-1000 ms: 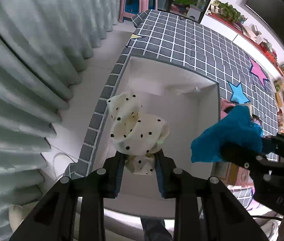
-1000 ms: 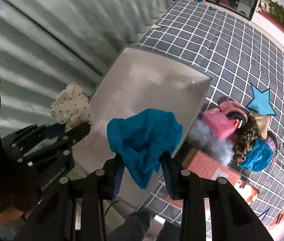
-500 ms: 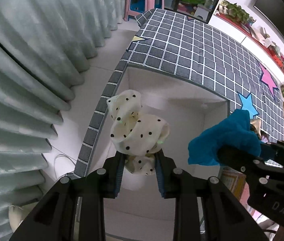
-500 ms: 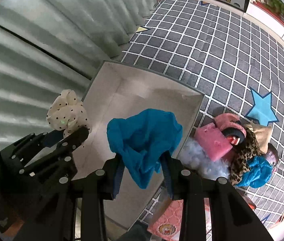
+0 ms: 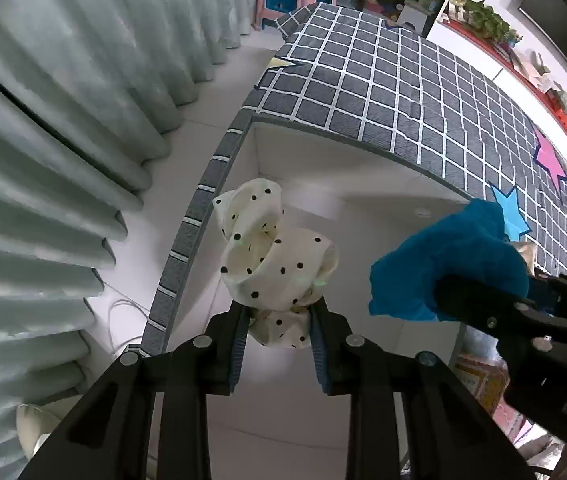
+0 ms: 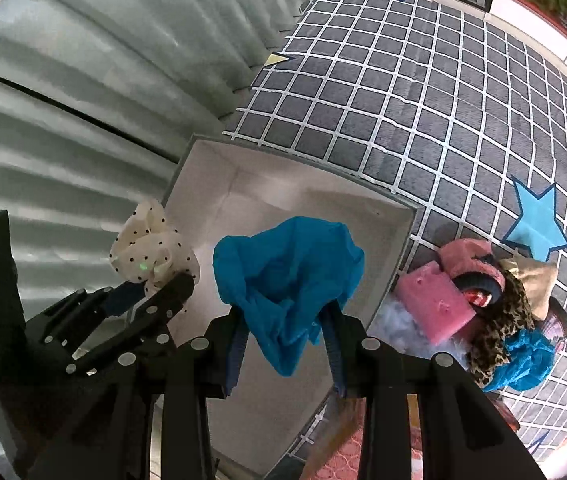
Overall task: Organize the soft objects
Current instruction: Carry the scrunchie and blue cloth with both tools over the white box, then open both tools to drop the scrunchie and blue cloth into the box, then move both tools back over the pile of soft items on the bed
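Observation:
My left gripper [image 5: 279,316] is shut on a cream scrunchie with black dots [image 5: 271,252], held above the near left part of an open white box [image 5: 383,208]. My right gripper [image 6: 287,320] is shut on a blue scrunchie [image 6: 287,264], held above the same box [image 6: 267,208]. The blue scrunchie also shows in the left wrist view [image 5: 447,264], to the right of the cream one. The cream scrunchie shows in the right wrist view [image 6: 151,252], at the left. The box interior looks bare.
The box sits at the edge of a grey checked mat [image 6: 423,92] with star shapes. A pile of soft items lies right of the box: a pink one [image 6: 435,304], a leopard-print one [image 6: 503,320], another blue one [image 6: 523,360]. Pale curtains [image 5: 63,120] hang at the left.
Both grippers have drawn back and up a little with their scrunchies, so more of the box and the mat shows. Both grips are unchanged.

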Motion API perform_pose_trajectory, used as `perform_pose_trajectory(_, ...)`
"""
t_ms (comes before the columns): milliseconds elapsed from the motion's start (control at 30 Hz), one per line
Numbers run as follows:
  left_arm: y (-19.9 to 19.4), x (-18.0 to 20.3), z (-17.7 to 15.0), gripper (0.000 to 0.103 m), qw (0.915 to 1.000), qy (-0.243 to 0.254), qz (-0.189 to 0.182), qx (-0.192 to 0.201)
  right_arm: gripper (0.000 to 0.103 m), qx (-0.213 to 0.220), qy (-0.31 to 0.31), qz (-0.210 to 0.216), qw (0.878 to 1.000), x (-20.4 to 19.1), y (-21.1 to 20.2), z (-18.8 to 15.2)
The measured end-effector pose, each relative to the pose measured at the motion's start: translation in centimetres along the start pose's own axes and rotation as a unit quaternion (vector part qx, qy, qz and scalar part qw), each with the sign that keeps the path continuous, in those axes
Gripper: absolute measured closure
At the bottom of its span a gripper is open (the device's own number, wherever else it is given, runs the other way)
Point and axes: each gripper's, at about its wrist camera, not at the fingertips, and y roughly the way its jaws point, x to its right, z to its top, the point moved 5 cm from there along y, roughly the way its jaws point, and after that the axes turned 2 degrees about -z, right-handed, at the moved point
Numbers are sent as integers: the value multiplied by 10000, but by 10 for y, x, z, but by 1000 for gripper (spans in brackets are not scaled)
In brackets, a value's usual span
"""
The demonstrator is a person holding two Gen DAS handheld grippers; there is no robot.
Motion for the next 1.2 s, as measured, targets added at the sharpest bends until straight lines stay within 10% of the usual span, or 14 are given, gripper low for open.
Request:
perform_pose_trajectory(300,9,2,0,71,10000,-5,-27,-60,67,-58,59,-50,10000,1,9,3)
perform_pose_trajectory(500,6,1,1,28,10000,4,-50,56,66,7,150,-5,9999,1,8,7)
perform_pose_trajectory(700,2,0,-1,10,9997,-103,-175,149,46,48,313,61,9995,5,5,5)
perform_pose_trajectory(733,2,0,-2,1,9997,-122,-193,131,30,52,342,51,9994,6,3,5)
perform_pose_trajectory(767,3,0,-3,0,9996,-146,-222,88,18,81,375,27,9993,8,1,3)
perform_pose_trajectory(1200,-6,25,-2,0,9986,-146,-507,-4,17,308,1256,-581,9899,114,-41,-27)
